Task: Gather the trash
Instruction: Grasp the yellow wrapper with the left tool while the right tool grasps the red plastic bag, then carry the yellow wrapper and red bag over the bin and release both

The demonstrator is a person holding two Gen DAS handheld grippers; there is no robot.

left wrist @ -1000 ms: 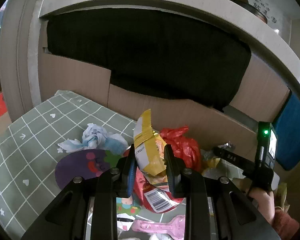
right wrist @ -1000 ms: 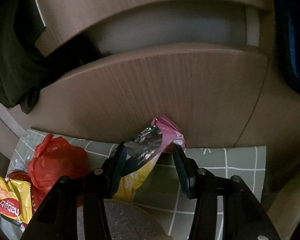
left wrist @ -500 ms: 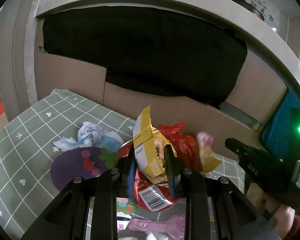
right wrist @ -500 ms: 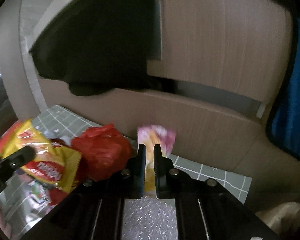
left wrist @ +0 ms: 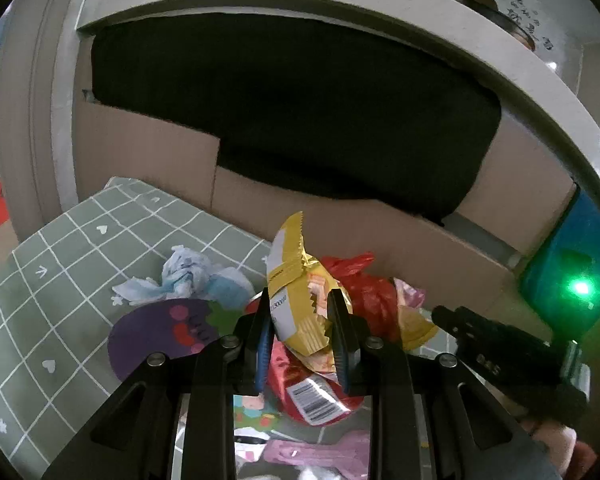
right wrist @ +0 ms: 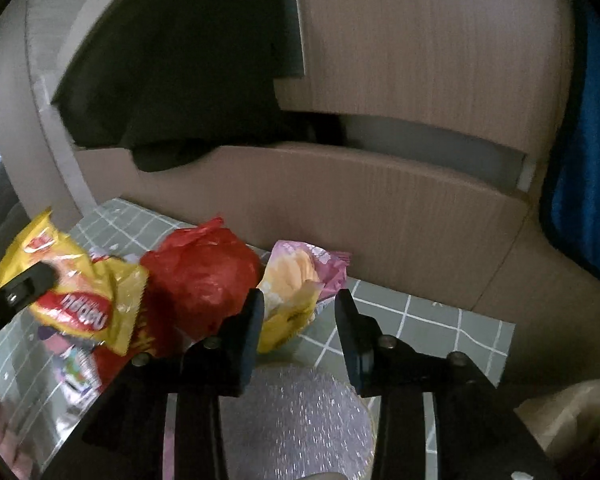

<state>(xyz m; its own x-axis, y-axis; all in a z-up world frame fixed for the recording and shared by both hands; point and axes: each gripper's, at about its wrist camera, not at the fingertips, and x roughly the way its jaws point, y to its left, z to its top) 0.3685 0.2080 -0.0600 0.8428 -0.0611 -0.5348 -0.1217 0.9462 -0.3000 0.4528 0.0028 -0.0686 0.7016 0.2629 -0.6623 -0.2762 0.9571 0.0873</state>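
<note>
- The left gripper (left wrist: 303, 334) pinches a crumpled yellow snack wrapper (left wrist: 296, 300) between its blue-padded fingers (left wrist: 265, 338); the wrapper's serrated top edge stands up above the fingertips and a white printed panel faces the left finger.
- In the right wrist view the same wrapper shows its front: yellow foil with a red oval logo, held clear above the surface (right wrist: 436, 320) by the left gripper's dark finger.
- The right gripper (right wrist: 299, 320) has its jaws opening, the fingers spread apart; a pink and yellow wrapper (right wrist: 296, 280) lies just ahead of the fingertips and partly between them, with no pad pressing on it.
- A red plastic bag (right wrist: 204, 272), bunched into a ball, sits just beside the pink and yellow wrapper, close to the wooden board at the back.
- Beneath the yellow wrapper lies a red packet with a barcode (left wrist: 314, 396), partly covered by the left gripper's fingers.
- A crumpled white and blue tissue (left wrist: 188, 276) rests on the green checked cloth, touching a purple eggplant-shaped card (left wrist: 160, 332).
- A pink flat shape (left wrist: 320, 450) at the bottom is cut off by the gripper body; what it is cannot be told.
- The right gripper's lower view is filled by a glittery round patch (right wrist: 296, 420), hard to identify.
- The print on the wrappers is too blurred to read.
</note>
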